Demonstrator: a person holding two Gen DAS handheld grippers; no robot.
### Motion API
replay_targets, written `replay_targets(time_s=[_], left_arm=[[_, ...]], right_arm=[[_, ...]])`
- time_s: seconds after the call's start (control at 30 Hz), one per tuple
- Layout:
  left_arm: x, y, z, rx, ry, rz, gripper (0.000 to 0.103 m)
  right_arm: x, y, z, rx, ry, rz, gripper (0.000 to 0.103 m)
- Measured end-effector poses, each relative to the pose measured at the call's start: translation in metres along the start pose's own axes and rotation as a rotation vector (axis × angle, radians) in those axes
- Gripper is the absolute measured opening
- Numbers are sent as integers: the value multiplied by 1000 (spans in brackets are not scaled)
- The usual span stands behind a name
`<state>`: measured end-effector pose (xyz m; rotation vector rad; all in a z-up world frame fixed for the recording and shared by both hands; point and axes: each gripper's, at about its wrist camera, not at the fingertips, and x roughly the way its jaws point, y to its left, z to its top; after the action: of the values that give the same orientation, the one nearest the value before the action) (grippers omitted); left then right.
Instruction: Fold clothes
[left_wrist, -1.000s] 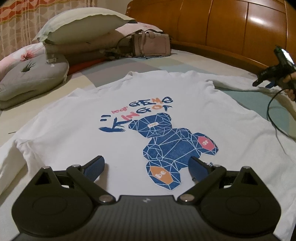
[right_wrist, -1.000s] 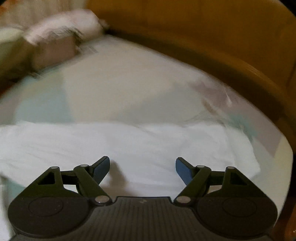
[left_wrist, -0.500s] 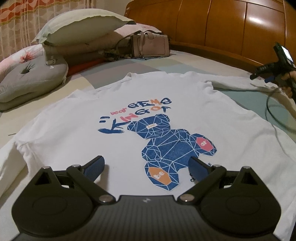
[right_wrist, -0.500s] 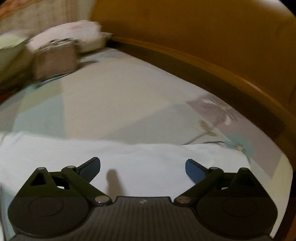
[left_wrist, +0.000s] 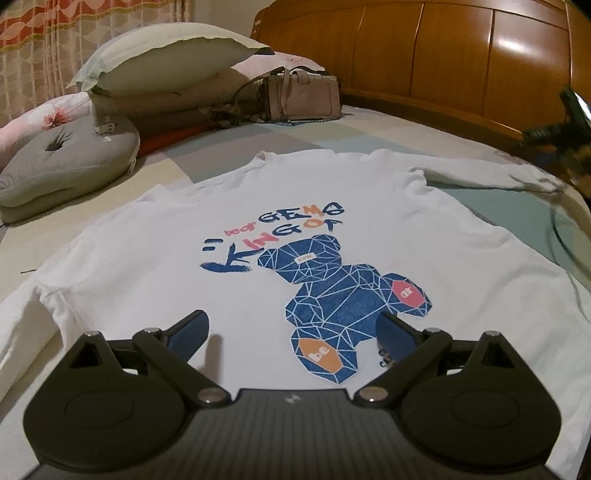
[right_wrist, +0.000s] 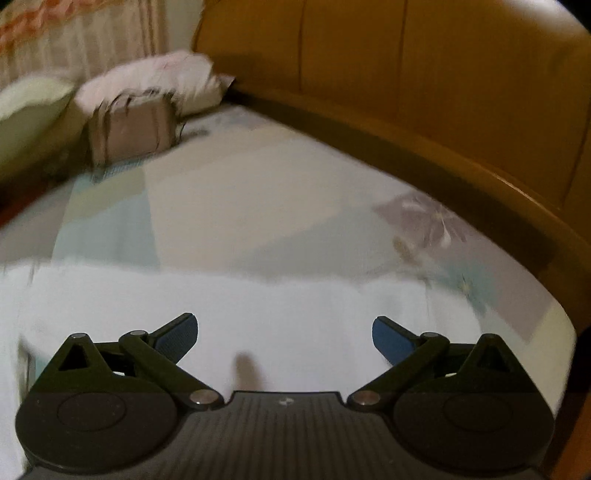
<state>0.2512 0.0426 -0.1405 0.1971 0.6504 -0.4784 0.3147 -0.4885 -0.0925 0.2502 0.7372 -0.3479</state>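
On bed: printed shirt whole in left view; right shows sleeve; both grippers' fingers spread, empty

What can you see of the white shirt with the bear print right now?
The white shirt lies spread flat, print up, on the patchwork bedsheet, unfolded. It looks like soft knit, long-sleeved, one sleeve stretched toward the headboard side. The print is a blue geometric bear with orange and pink patches under blue lettering. The left gripper and right gripper are above it, both open, holding nothing.
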Motion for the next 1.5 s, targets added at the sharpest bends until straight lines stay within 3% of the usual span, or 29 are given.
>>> replay_targets(time_s=[0.1, 0.2, 0.47, 0.83, 1.0, 1.07, 1.23, 1.37, 1.5], left_arm=[[3, 0, -1, 4, 12, 0, 97], [5, -1, -2, 9, 21, -1, 97], [5, -2, -3, 12, 21, 1, 97], [-2, 1, 0, -6, -1, -9, 97], [-5, 3, 1, -14, -12, -12, 97], [-6, 3, 2, -16, -16, -12, 97], [-5, 2, 3, -7, -13, -9, 97], [-2, 0, 2, 1, -5, 0, 97], [-1, 0, 1, 3, 0, 16, 97]], right_arm=[[33, -13, 14, 74, 20, 45, 102], [54, -27, 10, 109, 37, 16, 102], [38, -1, 8, 20, 25, -40, 99], [4, 203, -25, -340, 60, 300, 102], [24, 247, -52, -500, 22, 219, 102], [29, 239, -60, -527, 8, 174, 103], [18, 195, -70, -416, 32, 220, 103], [-6, 194, -84, -457, 35, 193, 103], [-44, 214, -91, -479, 12, 318, 103]])
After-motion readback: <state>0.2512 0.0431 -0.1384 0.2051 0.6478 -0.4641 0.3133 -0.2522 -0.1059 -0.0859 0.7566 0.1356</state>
